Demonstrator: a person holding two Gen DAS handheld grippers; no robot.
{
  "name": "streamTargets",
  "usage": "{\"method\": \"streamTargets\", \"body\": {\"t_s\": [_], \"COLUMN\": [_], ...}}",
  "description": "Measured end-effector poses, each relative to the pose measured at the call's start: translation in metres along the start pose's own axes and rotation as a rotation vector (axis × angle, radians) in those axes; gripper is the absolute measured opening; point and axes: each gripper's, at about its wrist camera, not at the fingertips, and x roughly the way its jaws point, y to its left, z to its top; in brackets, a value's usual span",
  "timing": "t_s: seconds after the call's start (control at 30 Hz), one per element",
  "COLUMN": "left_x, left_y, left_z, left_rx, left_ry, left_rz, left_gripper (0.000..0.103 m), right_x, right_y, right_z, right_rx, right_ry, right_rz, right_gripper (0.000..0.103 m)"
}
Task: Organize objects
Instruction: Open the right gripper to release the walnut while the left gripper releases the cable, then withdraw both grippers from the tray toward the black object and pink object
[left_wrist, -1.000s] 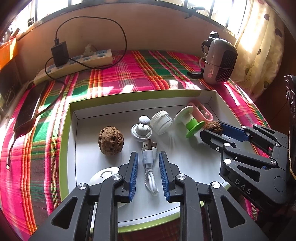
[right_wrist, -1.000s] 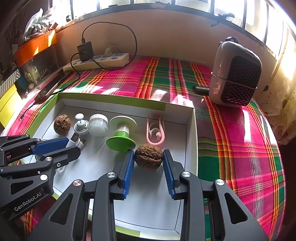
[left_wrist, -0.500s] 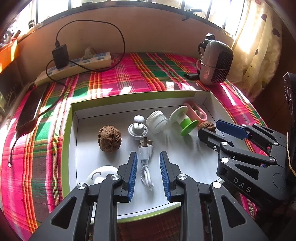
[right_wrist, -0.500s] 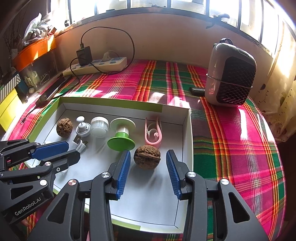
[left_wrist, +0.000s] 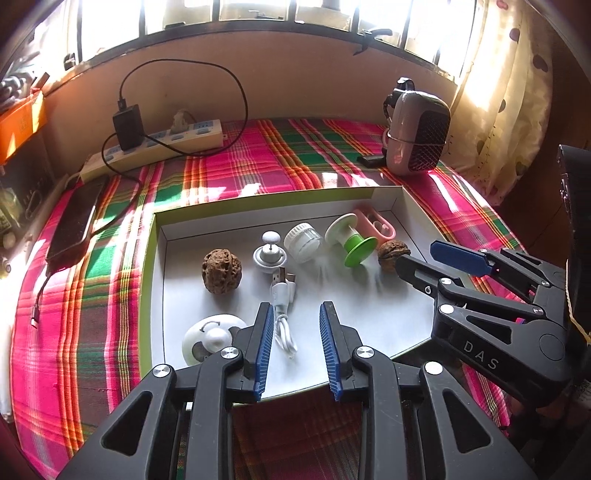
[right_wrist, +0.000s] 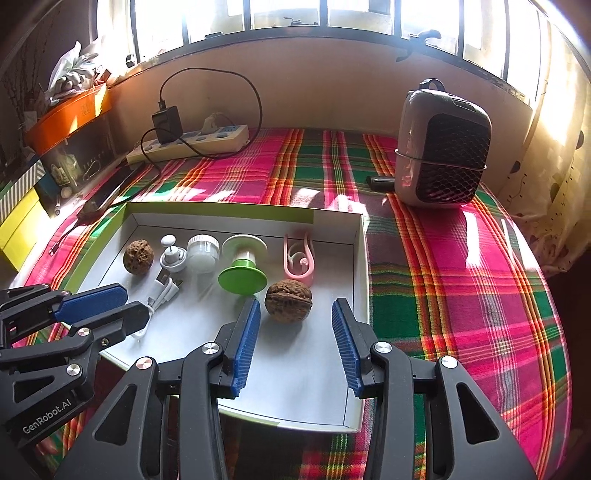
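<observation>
Left wrist view, read from left to right: a white round gadget (left_wrist: 207, 341) lies in the near left corner of the tray (left_wrist: 155, 236), then a walnut (left_wrist: 221, 270), then a white cable (left_wrist: 282, 306). The left gripper (left_wrist: 295, 343) has just been opening, and the cable now lies free between its pads, touched by neither; a second ago the pads sat closer around it.

Right wrist view, again left to right: the same walnut (right_wrist: 138, 256), a white knob (right_wrist: 172, 256), a small jar (right_wrist: 203, 253), a green-and-white spool (right_wrist: 242, 268), a pink clip (right_wrist: 298, 260) and a second walnut (right_wrist: 288, 301). The right gripper (right_wrist: 295, 339) has also widened; a second ago its pads hugged this walnut, which now rests loose on the tray floor just ahead of them.

I judge both placements finished, with every piece in the tray.

Only the left camera shows the round gadget; only the right camera shows the second walnut whole, clear of the pads.
</observation>
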Motion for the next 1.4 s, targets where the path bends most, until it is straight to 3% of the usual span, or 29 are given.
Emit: {"method": "streamTargets", "body": {"t_s": [0.67,1.0,1.4], "left_x": [-0.049,-0.051,-0.042], "left_y": [-0.01,-0.031,-0.055], "left_z": [-0.036,-0.062,-0.082], "left_rx": [-0.017,0.004,0.043], "left_ry": [-0.049,0.007,0.066], "left_rz": [-0.058,-0.161,-0.184], "left_gripper": [0.025,0.031,0.035], "right_x": [-0.052,-0.068,-0.075], "right_y": [-0.009,-0.013,-0.024], "right_z": [-0.029,-0.052,-0.07], "right_rx": [0.059,0.086,0.127], "right_ry": [-0.068,-0.068,-0.063], "right_rz": [0.004,0.01,0.013], "right_gripper": [0.042,0.042,0.043]}}
